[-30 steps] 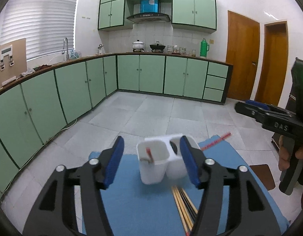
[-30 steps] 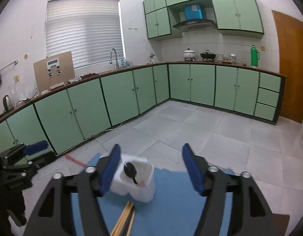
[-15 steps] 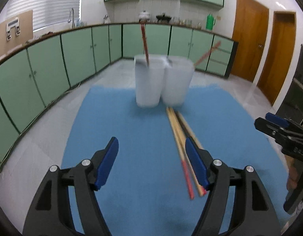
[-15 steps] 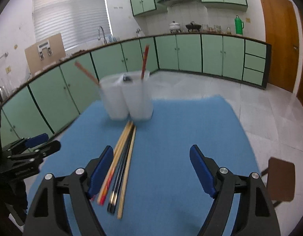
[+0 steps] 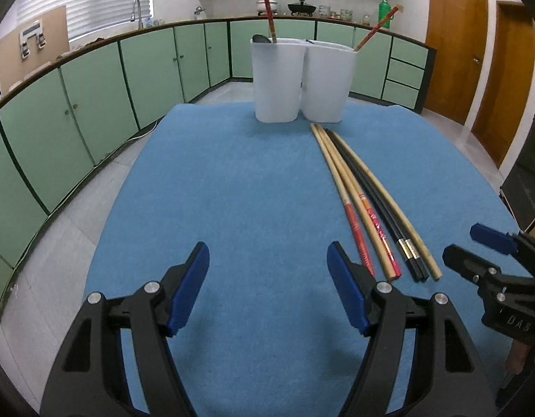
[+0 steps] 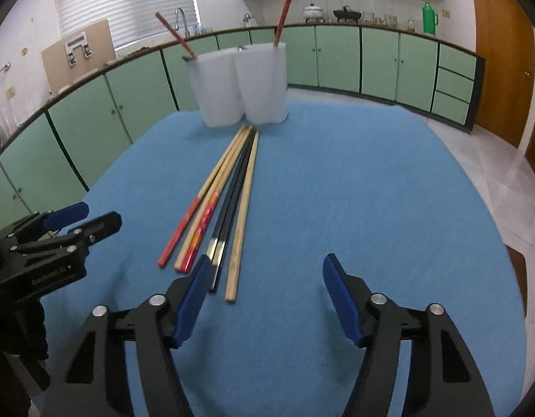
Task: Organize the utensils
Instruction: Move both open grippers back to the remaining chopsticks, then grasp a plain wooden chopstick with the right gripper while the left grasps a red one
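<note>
Wooden chopsticks point(image 6: 232, 191) lengthwise toward white holder point(image 6: 243, 83), left tongs point(image 5: 267, 271) agape, right tongs point(image 6: 265, 283) closing, empty.

A blue felt-like mat point(image 5: 232, 191) covers the table top, its rounded edges standing out against the tiled floor below. Taking the white two-compartment utensil holder point(image 5: 302, 80) as the landmark: it stands upright on the mat near the far edge. Just in front of it a bundle of chopsticks point(image 5: 364, 201) lies flat on the mat, tips close to the holder's base and thick ends running toward the near side. Within the bundle, two pale wooden sticks with red ends lie side by side, then a black pair with metal bands, then one plain pale stick.
</note>
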Demonstrator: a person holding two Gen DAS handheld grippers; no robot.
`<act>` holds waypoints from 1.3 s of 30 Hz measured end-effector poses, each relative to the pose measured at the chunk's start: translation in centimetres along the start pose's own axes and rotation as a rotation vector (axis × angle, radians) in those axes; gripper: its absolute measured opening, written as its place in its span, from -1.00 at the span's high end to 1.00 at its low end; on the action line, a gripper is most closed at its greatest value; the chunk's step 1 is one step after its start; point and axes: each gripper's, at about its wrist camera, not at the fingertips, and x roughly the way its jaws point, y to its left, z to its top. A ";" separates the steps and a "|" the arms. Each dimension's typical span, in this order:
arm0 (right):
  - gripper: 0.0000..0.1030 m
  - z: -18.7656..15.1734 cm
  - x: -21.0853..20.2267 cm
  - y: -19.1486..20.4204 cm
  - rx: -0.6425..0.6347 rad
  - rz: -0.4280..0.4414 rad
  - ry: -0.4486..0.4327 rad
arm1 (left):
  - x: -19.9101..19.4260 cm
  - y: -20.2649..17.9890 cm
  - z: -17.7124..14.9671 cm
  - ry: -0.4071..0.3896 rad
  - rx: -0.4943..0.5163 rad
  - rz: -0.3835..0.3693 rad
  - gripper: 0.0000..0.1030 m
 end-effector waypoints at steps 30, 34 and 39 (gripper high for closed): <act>0.87 -0.4 1.0 0.3 -0.027 -0.009 0.081 | 0.6 -2.7 -1.1 0.034 0.002 -0.046 -0.33; 0.87 -0.5 0.6 -0.6 -0.021 -0.040 0.074 | 0.8 -3.8 -1.2 0.045 0.022 -0.060 -0.33; 0.87 -0.4 0.6 -1.5 -0.011 -0.047 0.072 | 1.8 -4.7 -1.1 0.091 0.040 -0.051 -0.29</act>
